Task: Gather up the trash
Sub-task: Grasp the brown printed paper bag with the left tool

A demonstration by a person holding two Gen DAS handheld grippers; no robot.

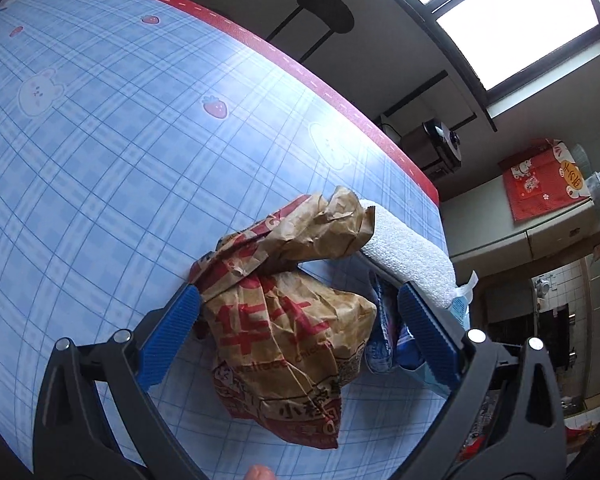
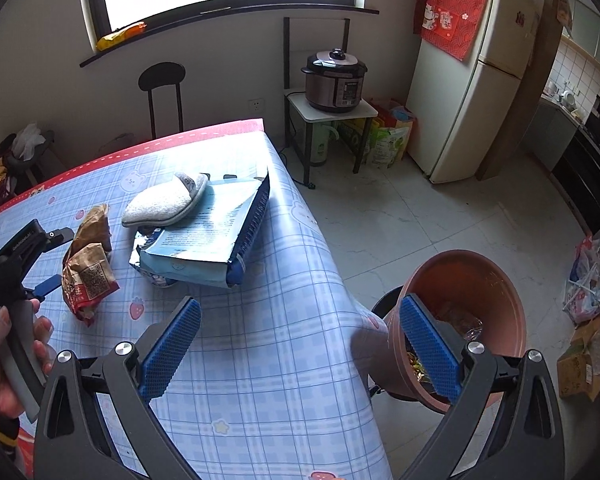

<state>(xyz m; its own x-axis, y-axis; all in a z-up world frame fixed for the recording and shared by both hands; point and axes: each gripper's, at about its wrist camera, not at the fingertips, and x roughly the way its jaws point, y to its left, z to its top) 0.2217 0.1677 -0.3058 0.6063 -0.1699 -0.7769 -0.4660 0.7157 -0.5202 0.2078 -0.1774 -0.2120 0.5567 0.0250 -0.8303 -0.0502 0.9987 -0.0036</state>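
A crumpled brown paper food bag (image 1: 288,312) with red print lies on the blue checked tablecloth (image 1: 100,160). My left gripper (image 1: 298,292) is open, its blue pads either side of the bag, apart from it. The bag also shows in the right wrist view (image 2: 88,264), with the left gripper (image 2: 40,264) at its left. My right gripper (image 2: 300,312) is open and empty above the table's near right edge. A terracotta-coloured bin (image 2: 460,320) with wrappers inside stands off the table edge, behind the right finger.
A white slipper (image 2: 164,204) lies on a blue foil-lined bag (image 2: 208,240) mid-table, just beyond the paper bag. A black stool (image 2: 162,80), a pressure cooker (image 2: 334,80) on a stand, and a fridge (image 2: 472,80) stand beyond the table.
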